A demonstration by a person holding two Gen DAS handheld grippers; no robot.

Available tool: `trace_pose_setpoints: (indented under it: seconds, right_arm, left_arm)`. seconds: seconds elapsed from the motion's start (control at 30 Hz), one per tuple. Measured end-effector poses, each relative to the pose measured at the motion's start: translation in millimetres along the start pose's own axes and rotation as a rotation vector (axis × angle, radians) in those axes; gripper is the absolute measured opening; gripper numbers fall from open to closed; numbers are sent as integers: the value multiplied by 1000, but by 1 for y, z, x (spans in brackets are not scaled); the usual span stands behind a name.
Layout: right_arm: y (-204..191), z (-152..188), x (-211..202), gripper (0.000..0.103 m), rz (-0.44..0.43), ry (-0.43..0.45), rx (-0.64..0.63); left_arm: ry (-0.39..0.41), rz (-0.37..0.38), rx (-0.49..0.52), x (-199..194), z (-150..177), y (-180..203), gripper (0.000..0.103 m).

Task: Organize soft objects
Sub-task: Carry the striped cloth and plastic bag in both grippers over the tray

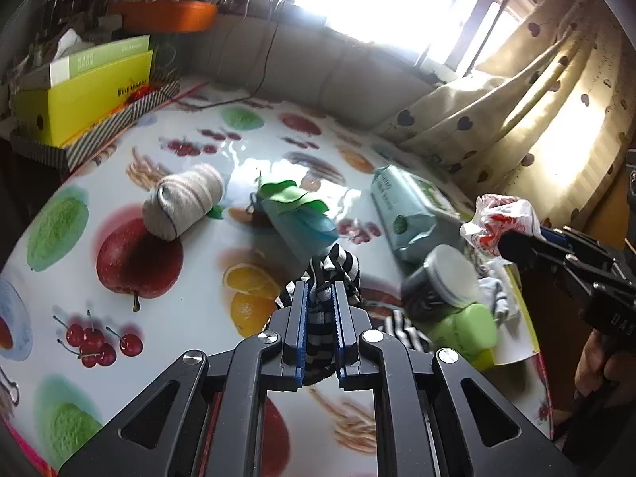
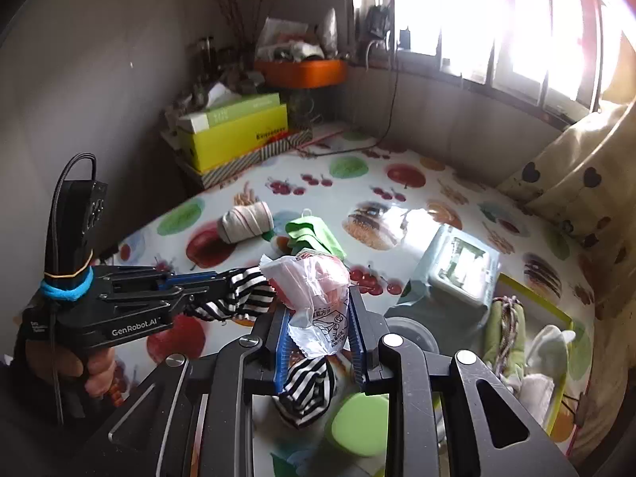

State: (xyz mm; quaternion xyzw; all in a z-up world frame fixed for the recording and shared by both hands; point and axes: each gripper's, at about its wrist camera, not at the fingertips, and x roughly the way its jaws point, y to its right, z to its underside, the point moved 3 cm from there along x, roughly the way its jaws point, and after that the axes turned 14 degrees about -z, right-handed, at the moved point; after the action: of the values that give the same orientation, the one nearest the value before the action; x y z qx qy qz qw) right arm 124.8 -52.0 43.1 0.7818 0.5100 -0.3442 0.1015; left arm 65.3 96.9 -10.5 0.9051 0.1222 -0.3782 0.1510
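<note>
My left hand-held gripper [image 1: 321, 292] is clamped on a black-and-white striped cloth [image 1: 332, 278], which I hold above the middle of the table [image 1: 190, 278], its loose end trailing down toward the near edge. My right hand-held gripper [image 2: 318, 330] is closed on a crinkled clear plastic bag [image 2: 314, 298] with red print, raised over the table's right side. On the fruit-patterned tablecloth, a rolled grey sock [image 1: 185, 204] lies toward the far left, a green cloth [image 1: 292, 194] sits near the centre, and a pale green wipes pack [image 1: 409, 214] rests further right. A dark jar with a grey lid [image 1: 441, 282] lies tipped just beside a lime-green container [image 1: 465, 330]. A yellow box [image 1: 85, 95] stands at the far left corner.
</note>
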Motion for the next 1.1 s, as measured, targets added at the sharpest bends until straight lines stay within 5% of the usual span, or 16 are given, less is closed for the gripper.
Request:
trace_pose_setpoints:
  seconds: [1.1]
  right_arm:
    - [60, 70, -103, 24, 132, 160, 214]
  left_arm:
    - [70, 131, 196, -46, -8, 115, 11]
